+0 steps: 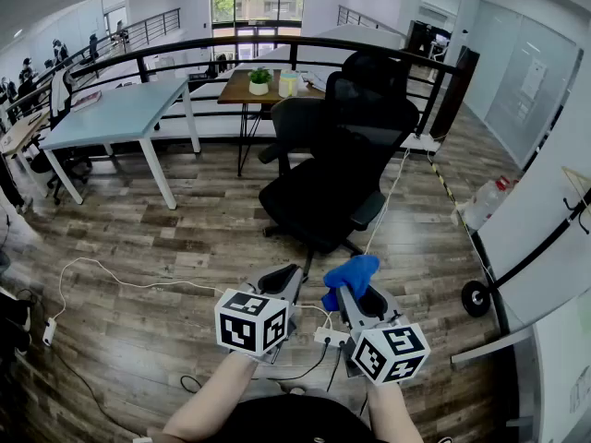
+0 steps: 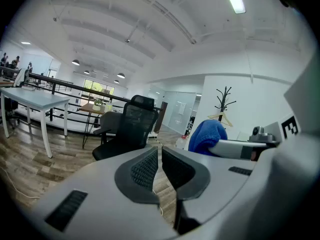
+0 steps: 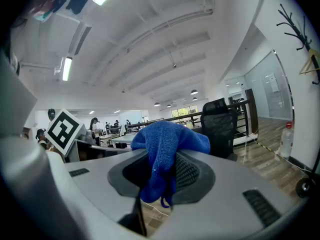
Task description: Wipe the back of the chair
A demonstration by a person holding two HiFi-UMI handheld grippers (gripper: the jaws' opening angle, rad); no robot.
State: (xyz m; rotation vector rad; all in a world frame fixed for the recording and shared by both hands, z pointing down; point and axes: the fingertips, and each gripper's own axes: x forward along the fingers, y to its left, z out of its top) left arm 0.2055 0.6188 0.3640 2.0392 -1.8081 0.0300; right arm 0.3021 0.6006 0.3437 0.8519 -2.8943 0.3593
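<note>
A black office chair [image 1: 342, 169] with a mesh back [image 1: 371, 118] stands on the wood floor ahead of me, seat toward me; it also shows in the left gripper view [image 2: 131, 126] and the right gripper view [image 3: 220, 126]. My right gripper [image 1: 353, 289] is shut on a blue cloth [image 1: 352, 276], which bulges over its jaws [image 3: 167, 149]. The left gripper [image 1: 280, 281] is shut with nothing in it, its pads [image 2: 145, 168] nearly touching. Both grippers hang low, short of the chair. The blue cloth [image 2: 207, 135] shows to the right in the left gripper view.
A white table [image 1: 115, 113] stands at the left, a wooden desk [image 1: 249, 86] with a plant behind the chair, and a black railing [image 1: 185, 49] beyond. Cables and a power strip [image 1: 328, 335] lie on the floor near me. A white board on wheels [image 1: 531, 238] stands right.
</note>
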